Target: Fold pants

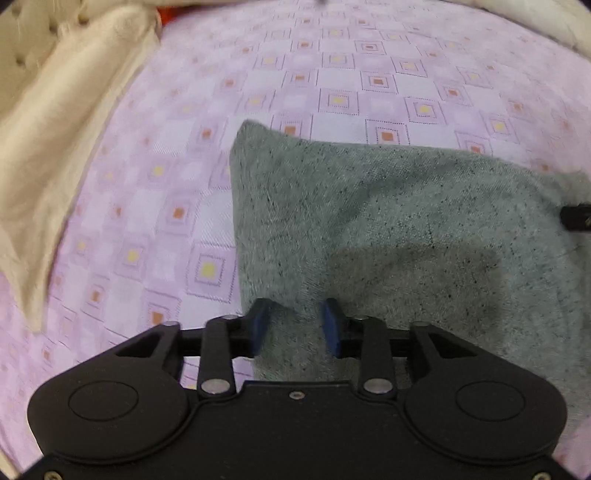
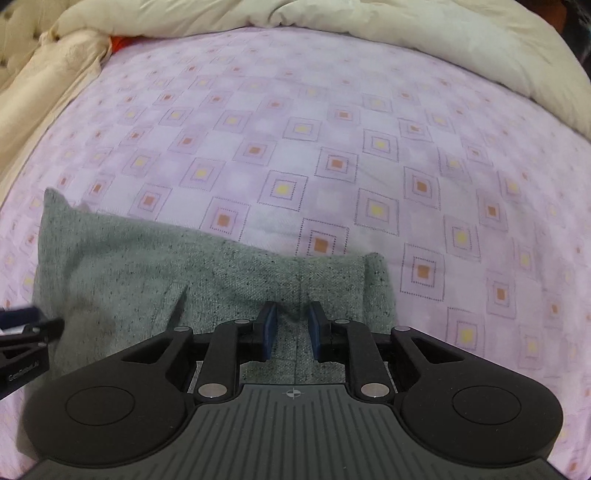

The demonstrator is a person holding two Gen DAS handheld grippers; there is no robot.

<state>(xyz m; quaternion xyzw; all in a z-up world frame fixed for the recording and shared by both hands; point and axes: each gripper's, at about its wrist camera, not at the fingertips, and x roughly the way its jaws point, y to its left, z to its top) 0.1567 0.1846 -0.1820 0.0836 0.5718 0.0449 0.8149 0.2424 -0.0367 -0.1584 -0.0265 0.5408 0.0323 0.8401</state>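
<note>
The grey flecked pants [image 1: 388, 229] lie folded into a flat block on the pink patterned bedsheet [image 1: 177, 155]. My left gripper [image 1: 297, 326] is open over the block's near left edge, with cloth between its blue pads. The pants also show in the right wrist view [image 2: 147, 273]. My right gripper [image 2: 291, 328] is open over the block's near right part, by a seam. The left gripper's body shows at the left edge of the right wrist view [image 2: 22, 339].
A cream quilt [image 2: 424, 33] is bunched along the far and right sides of the bed. More cream bedding [image 1: 55, 129] lies on the left. A red item [image 2: 122, 40] peeks out at the far left corner.
</note>
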